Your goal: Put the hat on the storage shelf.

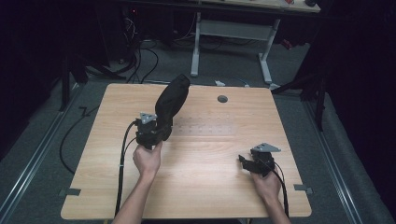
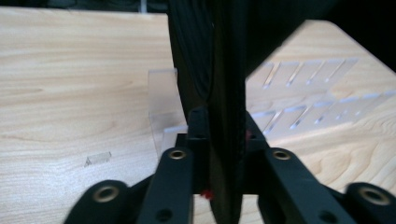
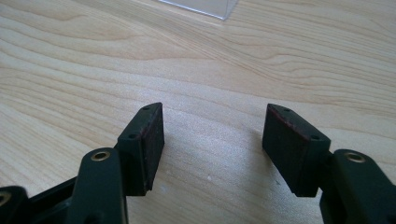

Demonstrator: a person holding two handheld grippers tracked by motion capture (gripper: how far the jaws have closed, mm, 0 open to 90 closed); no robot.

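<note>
Left gripper [image 1: 156,133]: clamped on the lower end of a black pouch [image 1: 172,100], held upright and tilted slightly away, above the table [image 1: 210,196]. Jaws pressed tight against both faces of the dark fabric in the left gripper view, pouch [image 2: 219,70] rising straight up between them.

Right gripper [image 1: 250,163]: released, jaws spread wide, nothing between them, resting low over bare wood near the right front of the table, well apart from the pouch.

Beyond the left gripper: clear slotted plastic rack [image 1: 205,128] lying flat at mid-table, just beside and behind the pouch; slots visible past the fabric [image 2: 308,98].

Step in hand, as judged: carrying the pouch, lifted clear of the surface.

Next move, as judged: bring in the free gripper to steady or open the upper end, or lower the pouch toward the rack; firm clamp required, soft fabric likely to sag or swing.
</note>
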